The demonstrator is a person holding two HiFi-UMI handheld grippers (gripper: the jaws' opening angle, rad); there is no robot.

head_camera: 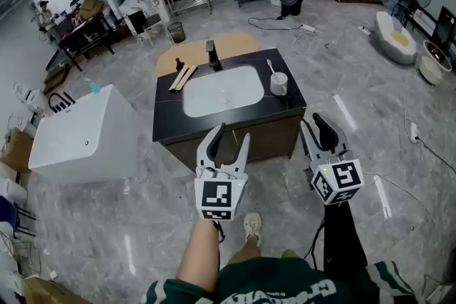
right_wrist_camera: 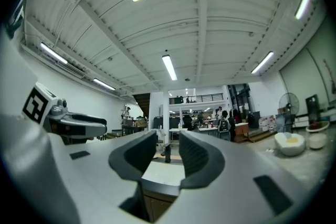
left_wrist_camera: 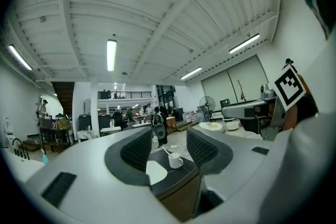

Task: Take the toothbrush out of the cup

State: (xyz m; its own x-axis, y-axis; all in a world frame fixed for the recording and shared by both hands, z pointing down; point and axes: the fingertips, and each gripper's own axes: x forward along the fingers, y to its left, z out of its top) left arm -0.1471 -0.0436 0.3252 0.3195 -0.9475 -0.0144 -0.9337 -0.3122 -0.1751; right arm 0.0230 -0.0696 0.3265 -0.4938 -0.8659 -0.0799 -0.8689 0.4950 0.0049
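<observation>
Okay, left gripper [head_camera: 233,135]: fingers [left_wrist_camera: 137,149] spread apart, nothing between them, pads touching nothing (the left gripper view shows the cup [left_wrist_camera: 175,160] in the gap, but well beyond). Right gripper [head_camera: 313,126]: fingers [right_wrist_camera: 197,157] also apart and empty, and a black faucet [right_wrist_camera: 167,153] shows far off in the gap. In the head view both grippers are held out side by side in front of the person, on the near side of the black surface [head_camera: 165,126], well apart from everything on it.

The white cup [head_camera: 278,83] stands upright on the right part of that surface, just beside the right rim of the white sink basin [head_camera: 214,100]. The toothbrush [head_camera: 271,67] is in the cup, its handle sticking out of the top and leaning back and to the left. The same lean shows in the left gripper view [left_wrist_camera: 166,151]. The faucet [head_camera: 211,53] stands behind the basin at the middle. A couple of wooden sticks [head_camera: 182,76] lie on the back left corner of the surface.

On the floor a white tub [head_camera: 85,132] sits left of the cabinet. The person's shoe [head_camera: 252,228] is on the grey floor just below the left gripper.
</observation>
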